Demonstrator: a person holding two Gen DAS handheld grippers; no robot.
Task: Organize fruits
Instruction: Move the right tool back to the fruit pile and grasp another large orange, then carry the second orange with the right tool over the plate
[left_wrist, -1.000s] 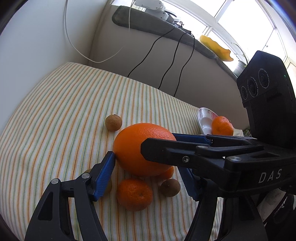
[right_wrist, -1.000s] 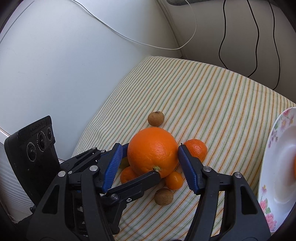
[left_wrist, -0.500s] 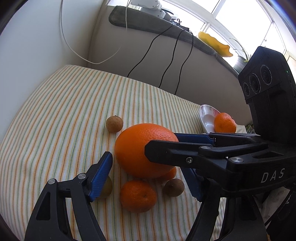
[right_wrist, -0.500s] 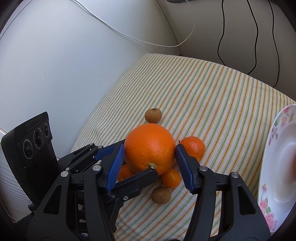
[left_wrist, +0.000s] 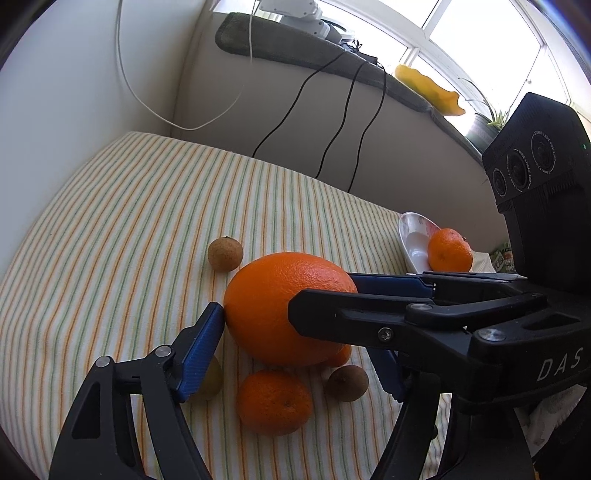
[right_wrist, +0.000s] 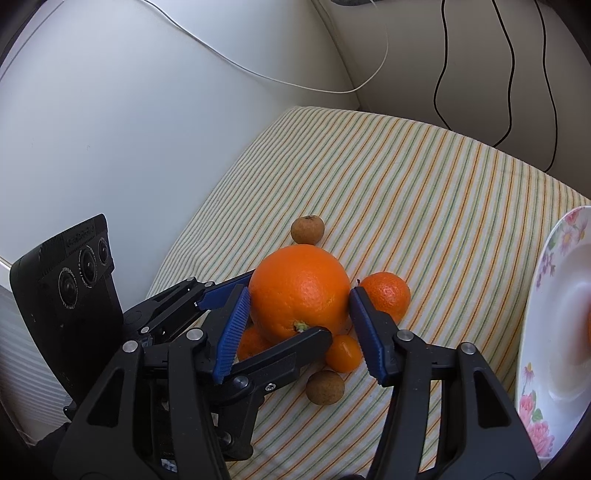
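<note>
Since one second ago: closing on the right side, opening on the left side. Right gripper (right_wrist: 299, 295): jaws closing further just now, and clamped on the big orange (left_wrist: 273, 306), with the blue pads (right_wrist: 236, 317) against the skin at 9 and 3 o'clock of it. Left gripper (left_wrist: 301, 343): jaws opening, then closing back a little; standing wide around the same orange, near pad just beside the skin, far pad hidden behind a finger of the right gripper, so no pressing to see there.

Probably a hand-over of the orange from left to right, on the way to the flowered plate (right_wrist: 546, 280). Orange low over the striped cloth (left_wrist: 129, 221), in the middle of the small fruits; resting or just lifted, impossible to tell.

Next, probably: draw the left gripper back at first, because of its fingers crossing those of the right one under the fruit. Then lift straight up and carry toward 3 o'clock in the right wrist view, to the plate, beside the mandarin (left_wrist: 448, 249) already lying there.

Around the orange in that view: one longan (right_wrist: 306, 230) at 12 o'clock, another mandarin (right_wrist: 386, 295) touching at 3 o'clock, a kumquat (right_wrist: 343, 352) at 5 o'clock, a second longan (right_wrist: 325, 387) at 6 o'clock. Easy to knock and roll away with a sideways pull, so better to rise first.
</note>
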